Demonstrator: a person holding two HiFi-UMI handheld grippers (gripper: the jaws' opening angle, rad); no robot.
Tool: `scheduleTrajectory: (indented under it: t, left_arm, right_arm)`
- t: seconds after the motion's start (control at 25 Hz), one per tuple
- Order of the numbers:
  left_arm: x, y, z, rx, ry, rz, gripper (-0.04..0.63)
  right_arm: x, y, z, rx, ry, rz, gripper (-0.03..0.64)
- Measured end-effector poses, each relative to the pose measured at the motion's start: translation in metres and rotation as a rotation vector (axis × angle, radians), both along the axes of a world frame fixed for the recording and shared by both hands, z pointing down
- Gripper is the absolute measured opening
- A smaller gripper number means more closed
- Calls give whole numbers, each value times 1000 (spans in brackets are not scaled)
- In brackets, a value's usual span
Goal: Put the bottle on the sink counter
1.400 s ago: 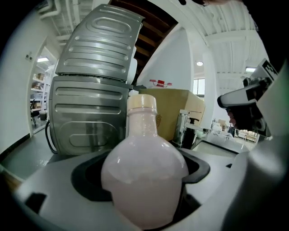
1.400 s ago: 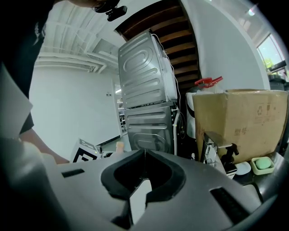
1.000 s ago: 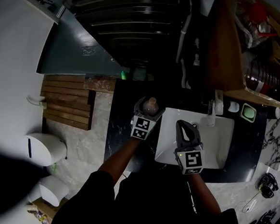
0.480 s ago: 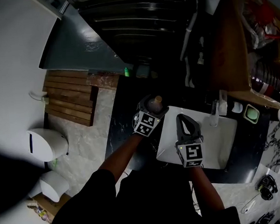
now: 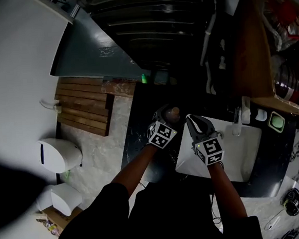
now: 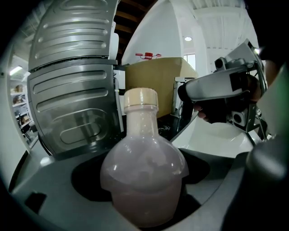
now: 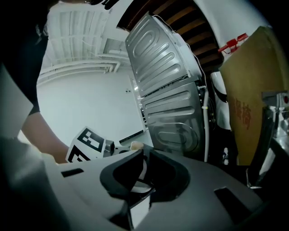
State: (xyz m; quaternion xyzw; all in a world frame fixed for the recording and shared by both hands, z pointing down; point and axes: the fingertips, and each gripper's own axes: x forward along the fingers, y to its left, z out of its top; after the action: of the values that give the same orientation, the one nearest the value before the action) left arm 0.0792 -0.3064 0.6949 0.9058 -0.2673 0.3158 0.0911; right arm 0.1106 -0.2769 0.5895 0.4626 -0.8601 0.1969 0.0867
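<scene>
One bottle (image 6: pixel 143 167) is gripped by the left claw (image 5: pixel 168 116) at mid-frame; the right claw (image 7: pixel 143 170) is closed, empty, over one white sink (image 5: pixel 245 155).

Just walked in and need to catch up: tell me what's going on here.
A person holds a claw in each hand. The left claw is clamped on a round-bellied bottle of pinkish liquid with a pale cap, held upright over the dark counter just left of the white sink. Whether the bottle has touched down cannot be told. The right claw is shut and empty, close beside the left one at the sink's near edge.
</scene>
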Motion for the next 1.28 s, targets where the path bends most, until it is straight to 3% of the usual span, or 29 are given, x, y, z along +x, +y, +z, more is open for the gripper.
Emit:
scheduleTrajectory:
  t: [0.16, 0.24, 0.28, 0.64, 0.96, 1.28]
  left_arm:
    - [-1, 0, 0, -12, 9, 11, 402]
    - [-1, 1, 1, -21, 12, 13, 402]
    - [0, 1, 0, -24, 14, 15, 402]
    - [1, 2, -2, -9, 13, 28, 402]
    - [1, 3, -3, -2, 15, 24, 402]
    - [0, 4, -13, 38, 73, 6, 402]
  right_arm:
    - [-13, -11, 1, 48, -31, -73, 51]
    - [-21, -15, 0, 63, -68, -112, 163]
    - [-26, -16, 0, 67, -83, -136, 173]
    - [-53, -34, 16, 30, -124, -195, 175]
    - [-60, -35, 21, -16, -139, -187, 166]
    - [-66, -31, 9, 4, -146, -213, 161]
